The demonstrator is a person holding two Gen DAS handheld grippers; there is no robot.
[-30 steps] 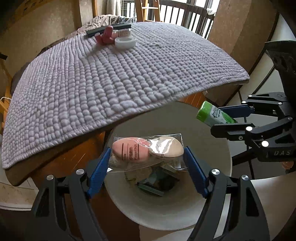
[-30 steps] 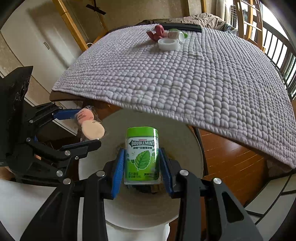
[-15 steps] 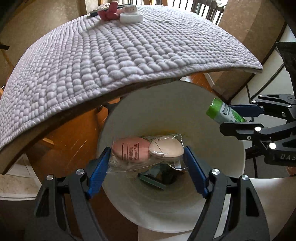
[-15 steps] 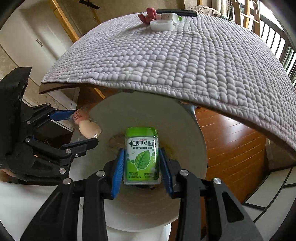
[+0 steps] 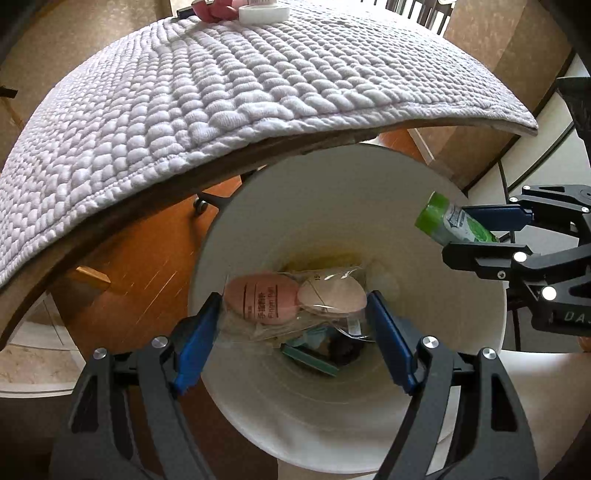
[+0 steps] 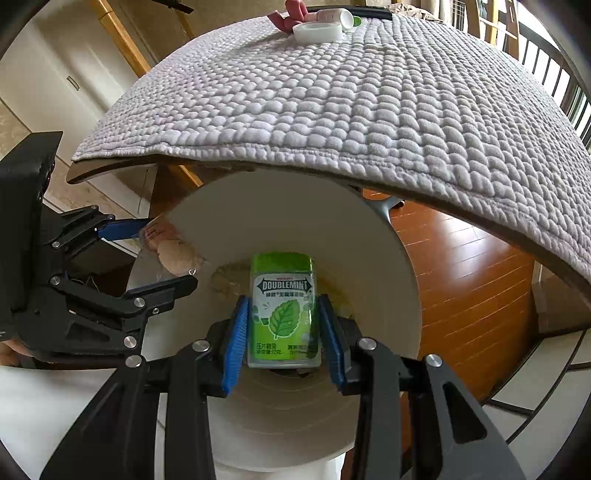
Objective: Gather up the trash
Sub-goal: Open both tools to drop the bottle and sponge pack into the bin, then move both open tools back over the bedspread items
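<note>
A white round bin stands on the floor beside the table, with scraps at its bottom. My left gripper is shut on a clear packet of pink and beige sponges, held over the bin's mouth. From the right wrist view, the same packet shows at the left rim of the bin. My right gripper is shut on a green Doublemint gum bottle, upright over the bin's opening. In the left wrist view that bottle hangs over the bin's right rim.
A table with a grey quilted cloth overhangs the bin's far side. On its far end lie a white tape roll, a pink item and a small white bottle. Wooden floor lies to the right.
Both grippers have sunk toward the bin with their loads; the bin fills more of each view and the table edge has risen in the picture. Neither grip has changed.
</note>
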